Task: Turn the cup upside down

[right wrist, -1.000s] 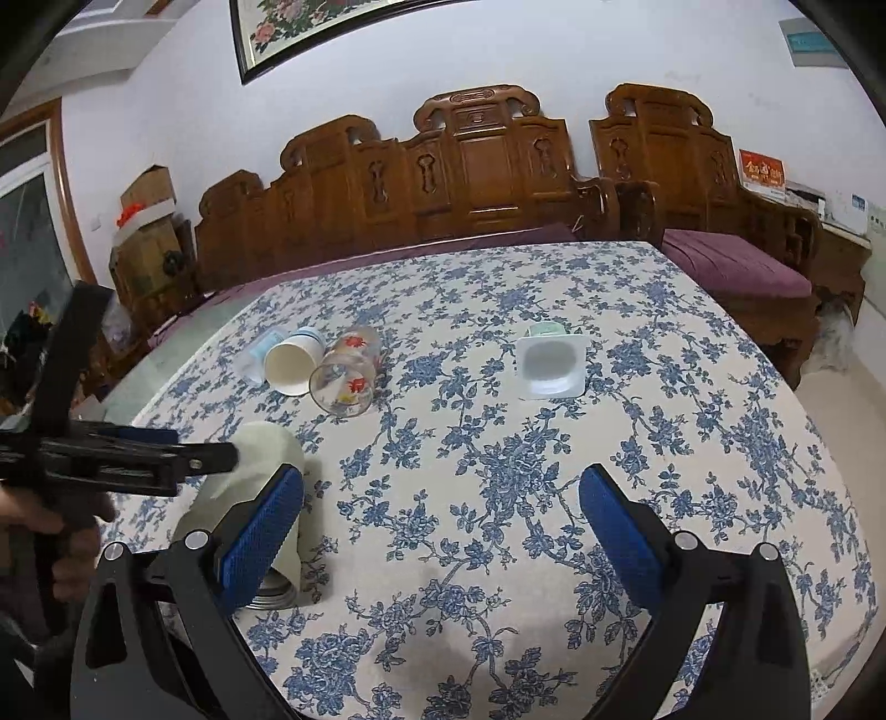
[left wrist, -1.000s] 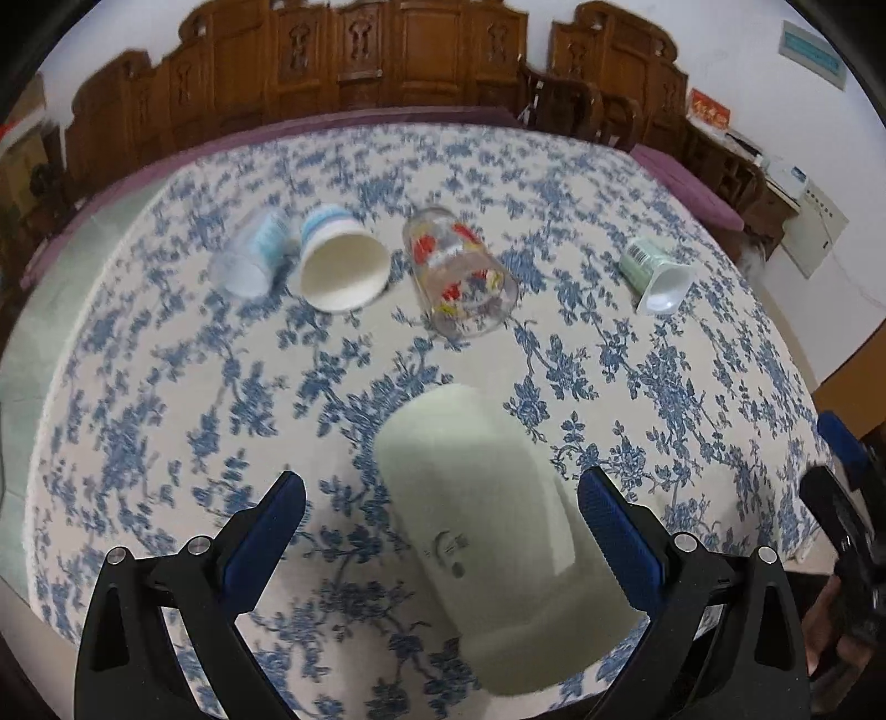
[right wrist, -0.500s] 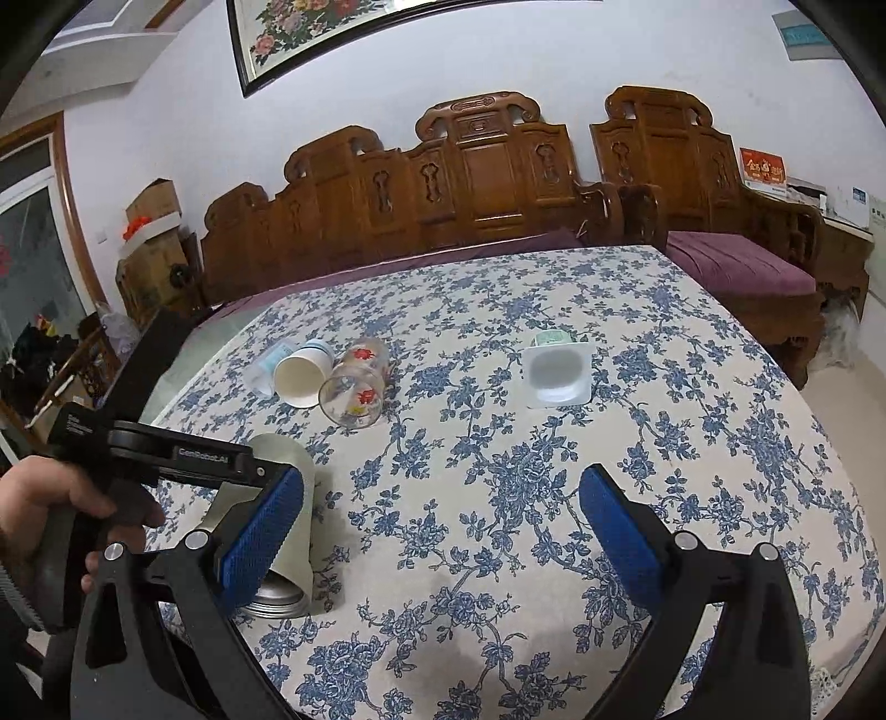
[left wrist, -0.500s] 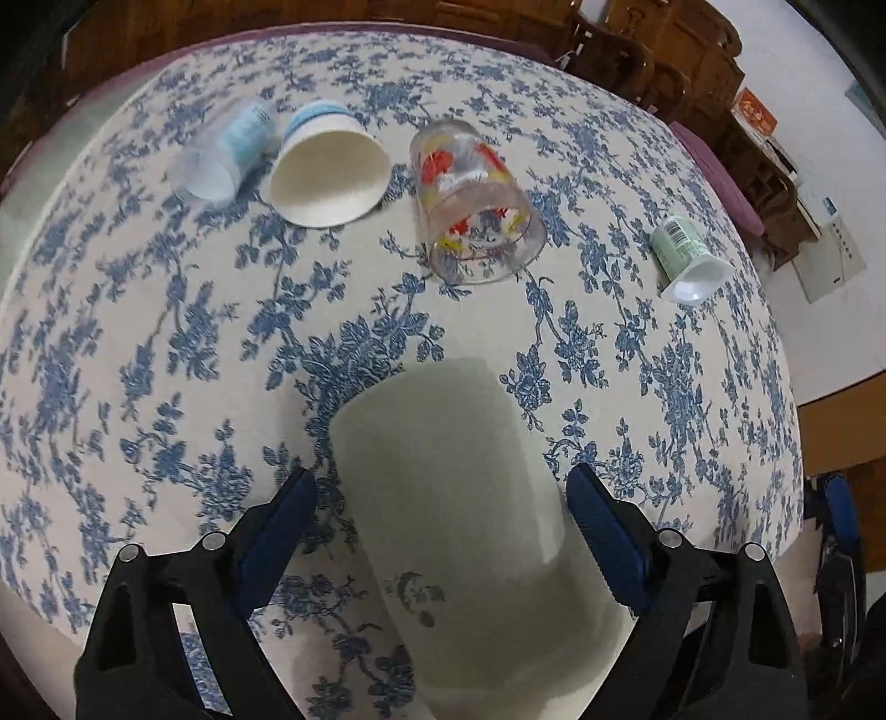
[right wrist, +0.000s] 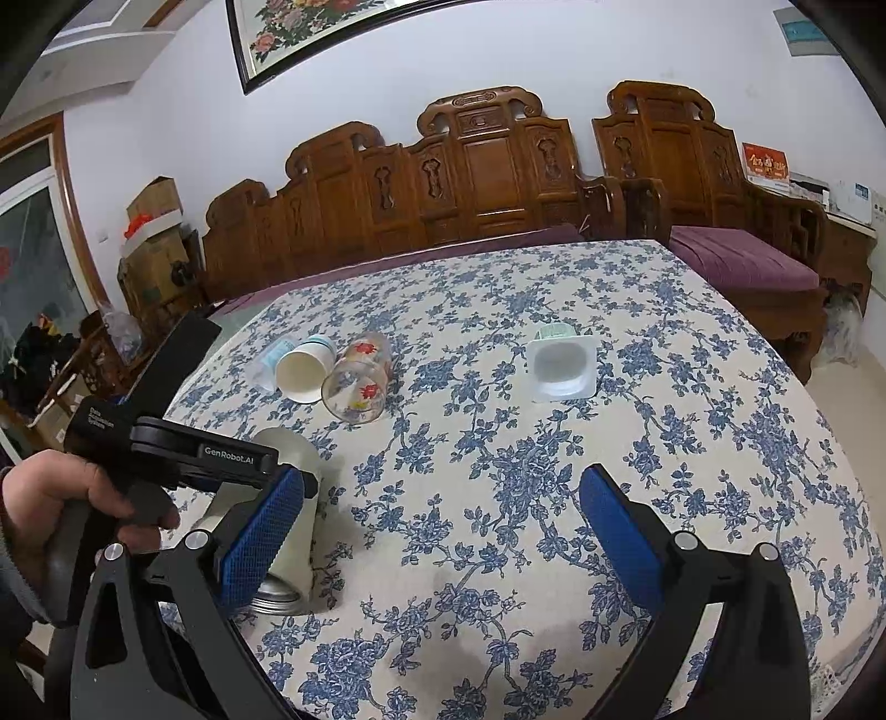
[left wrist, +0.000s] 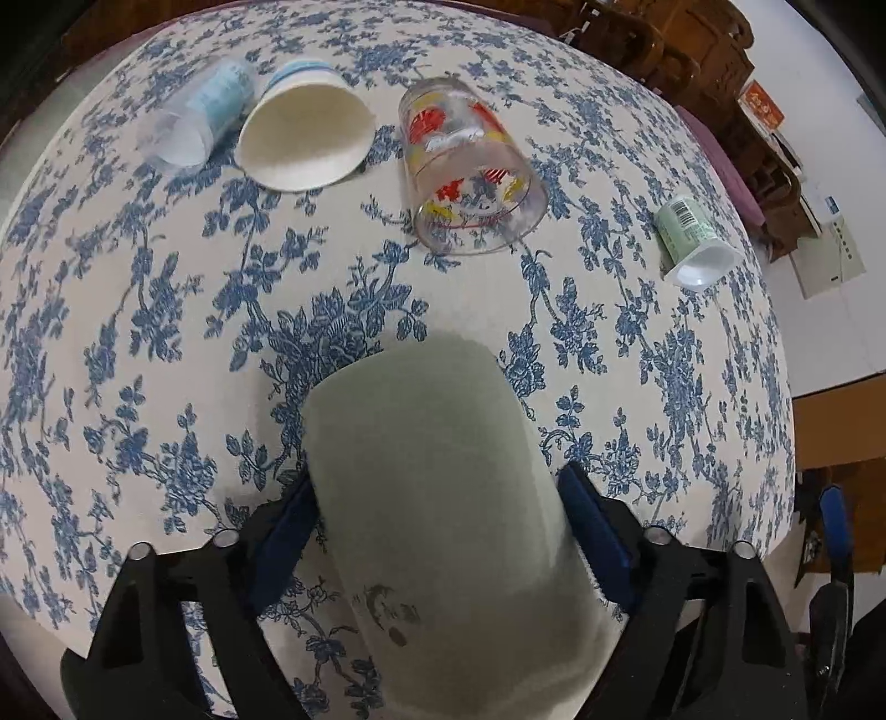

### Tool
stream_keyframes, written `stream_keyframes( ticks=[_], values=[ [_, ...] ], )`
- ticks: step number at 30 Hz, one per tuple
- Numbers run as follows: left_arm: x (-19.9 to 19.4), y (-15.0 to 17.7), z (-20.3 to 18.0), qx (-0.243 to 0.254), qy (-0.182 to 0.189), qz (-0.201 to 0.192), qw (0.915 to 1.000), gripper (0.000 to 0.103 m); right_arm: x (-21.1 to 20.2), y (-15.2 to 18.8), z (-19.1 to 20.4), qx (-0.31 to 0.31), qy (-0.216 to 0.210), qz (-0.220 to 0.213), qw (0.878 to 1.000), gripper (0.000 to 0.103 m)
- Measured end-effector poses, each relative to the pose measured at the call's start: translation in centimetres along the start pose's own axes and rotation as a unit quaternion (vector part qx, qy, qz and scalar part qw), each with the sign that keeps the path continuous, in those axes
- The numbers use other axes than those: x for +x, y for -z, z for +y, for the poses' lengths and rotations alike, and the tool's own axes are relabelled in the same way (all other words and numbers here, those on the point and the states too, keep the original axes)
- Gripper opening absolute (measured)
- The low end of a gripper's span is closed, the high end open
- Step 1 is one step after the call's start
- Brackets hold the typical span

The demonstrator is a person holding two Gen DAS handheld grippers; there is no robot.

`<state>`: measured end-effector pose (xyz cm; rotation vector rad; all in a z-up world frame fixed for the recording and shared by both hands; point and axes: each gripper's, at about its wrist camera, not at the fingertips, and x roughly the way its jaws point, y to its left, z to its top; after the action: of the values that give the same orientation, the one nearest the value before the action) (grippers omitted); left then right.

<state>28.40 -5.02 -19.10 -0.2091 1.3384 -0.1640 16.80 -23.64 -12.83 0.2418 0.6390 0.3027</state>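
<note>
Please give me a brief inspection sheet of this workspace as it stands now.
Surface: table under a blue floral cloth.
Job's things: pale green cup on its side, metal rim toward the person.
Clutter: clear plastic cup, paper cup, printed glass and yogurt pot, all lying down.
Grippers: left gripper pads against the pale green cup; right gripper open, holding nothing.
Cables: nothing seen.
Surroundings: carved wooden bench, framed painting, cardboard boxes.
</note>
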Motion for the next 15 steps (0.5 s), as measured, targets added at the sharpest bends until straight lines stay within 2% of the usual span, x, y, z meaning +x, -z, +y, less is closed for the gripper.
stream_keyframes(
  ticks=[6,11,15],
  values=[
    [-1.8,0.5,-0.4,0.030,-0.009,-0.026,0.9992,0.072,0.0,0.1,0.0,0.001,0.000,0.000,1.000,0.101],
    [-5.2,1.4,-0.7,0.055,-0.010,-0.074,0.9957,0.070,0.0,0.3,0.1,0.004,-0.001,0.000,1.000,0.101],
    [-7.6,1.8,-1.4,0.081,-0.019,-0.120,0.9893,0.069,0.1,0.3,0.0,0.005,-0.002,0.000,1.000,0.101]
  ],
)
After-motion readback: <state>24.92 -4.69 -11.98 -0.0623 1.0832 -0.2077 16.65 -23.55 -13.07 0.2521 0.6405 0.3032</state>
